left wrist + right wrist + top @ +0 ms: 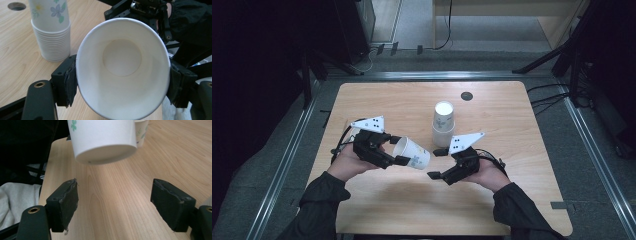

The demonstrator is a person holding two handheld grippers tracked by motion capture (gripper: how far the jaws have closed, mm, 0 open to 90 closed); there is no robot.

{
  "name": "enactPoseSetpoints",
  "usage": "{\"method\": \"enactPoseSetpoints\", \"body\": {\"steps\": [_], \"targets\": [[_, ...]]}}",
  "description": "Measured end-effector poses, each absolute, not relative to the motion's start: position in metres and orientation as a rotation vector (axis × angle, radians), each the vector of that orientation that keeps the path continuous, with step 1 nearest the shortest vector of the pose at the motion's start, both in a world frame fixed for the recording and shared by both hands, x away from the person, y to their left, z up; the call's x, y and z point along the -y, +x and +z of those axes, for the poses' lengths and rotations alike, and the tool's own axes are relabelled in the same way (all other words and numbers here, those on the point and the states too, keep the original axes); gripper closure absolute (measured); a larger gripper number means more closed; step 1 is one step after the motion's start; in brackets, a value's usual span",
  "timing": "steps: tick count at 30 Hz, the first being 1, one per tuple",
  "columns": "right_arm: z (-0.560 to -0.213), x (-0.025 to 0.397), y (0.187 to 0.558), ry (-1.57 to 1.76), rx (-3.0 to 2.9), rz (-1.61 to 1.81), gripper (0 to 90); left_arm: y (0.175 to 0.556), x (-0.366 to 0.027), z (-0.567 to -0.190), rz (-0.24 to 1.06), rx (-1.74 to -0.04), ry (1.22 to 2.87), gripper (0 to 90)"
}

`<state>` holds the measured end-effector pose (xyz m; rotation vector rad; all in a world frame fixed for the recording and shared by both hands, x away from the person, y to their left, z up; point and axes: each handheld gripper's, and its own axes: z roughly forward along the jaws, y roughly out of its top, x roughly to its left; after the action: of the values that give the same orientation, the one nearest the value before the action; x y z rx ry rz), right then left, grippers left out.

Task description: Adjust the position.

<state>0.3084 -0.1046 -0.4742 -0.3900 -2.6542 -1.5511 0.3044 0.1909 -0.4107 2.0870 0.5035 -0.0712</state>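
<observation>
A light wooden table is carrying everything here. Toward twelve o'clock of its middle a stack of paper cups is standing upright, and a small dark round hole is sitting in the tabletop at about one o'clock from that stack.

At about nine o'clock of the table's middle, the left gripper is pinching a single paper cup near its rim, one pad on each side. The cup is lying on its side in the air above the wood, its bottom pointing toward three o'clock, just short of the right gripper. That gripper is waiting with its jaws spread wide and nothing between them; in the right gripper view the cup's base is hanging just above and beyond the pads.
</observation>
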Motion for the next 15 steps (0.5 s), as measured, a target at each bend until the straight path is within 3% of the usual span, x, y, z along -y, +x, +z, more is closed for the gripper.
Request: {"method": "enactPoseSetpoints", "body": {"steps": [15], "targets": [[-0.482, 0.119, 0.31, -0.686, 2.883, -1.443, 22.0, 0.304, -0.204, -0.408, -0.023, -0.536, 2.185, 24.4]]}}
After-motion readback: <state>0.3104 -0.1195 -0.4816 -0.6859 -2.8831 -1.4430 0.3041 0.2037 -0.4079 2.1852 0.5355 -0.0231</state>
